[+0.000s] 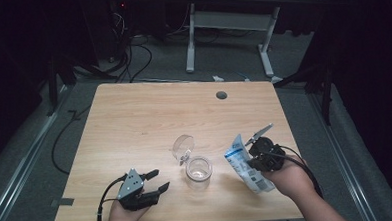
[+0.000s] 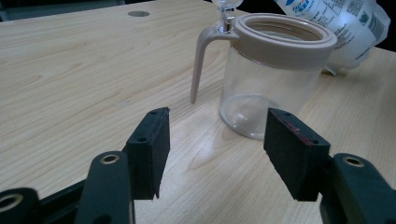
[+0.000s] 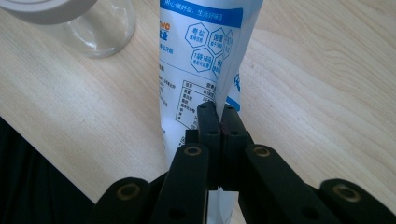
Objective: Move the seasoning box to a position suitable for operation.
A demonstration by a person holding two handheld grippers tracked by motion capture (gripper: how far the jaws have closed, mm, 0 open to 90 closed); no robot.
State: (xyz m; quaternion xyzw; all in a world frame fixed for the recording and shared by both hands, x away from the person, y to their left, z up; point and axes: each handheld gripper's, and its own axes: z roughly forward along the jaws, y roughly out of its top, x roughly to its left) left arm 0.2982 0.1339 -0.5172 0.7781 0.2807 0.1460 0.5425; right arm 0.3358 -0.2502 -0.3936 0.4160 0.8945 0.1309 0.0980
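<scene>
— What have you got in your right tongs?

— A white pouch with a blue band across it. The jaws are pressed together on its lower part, and it rises tilted off the counter, just to the right of the glass jar.

— Can you read the label?

— Only in part. In the right gripper view there are blue hexagons with Chinese characters inside, and a printed table of small text below them, too fine to make out. Letters sit on the blue band, cut off at the edge. In the high view I see a blue patch near the pouch's top and dark print lower down, which may be a barcode.

— And the jar?

— It stands upright on the counter, clear and empty-looking, with a beige collar round its mouth. Its clear lid hangs open behind it on a hinge, and a beige lever curves down its side.

— Your left tongs?

— Spread wide, gripping nothing, low over the counter to the left of the jar and pointed at it.

— Anything else near the jar?

— A round grommet hole lies well beyond it, by the far edge.
</scene>
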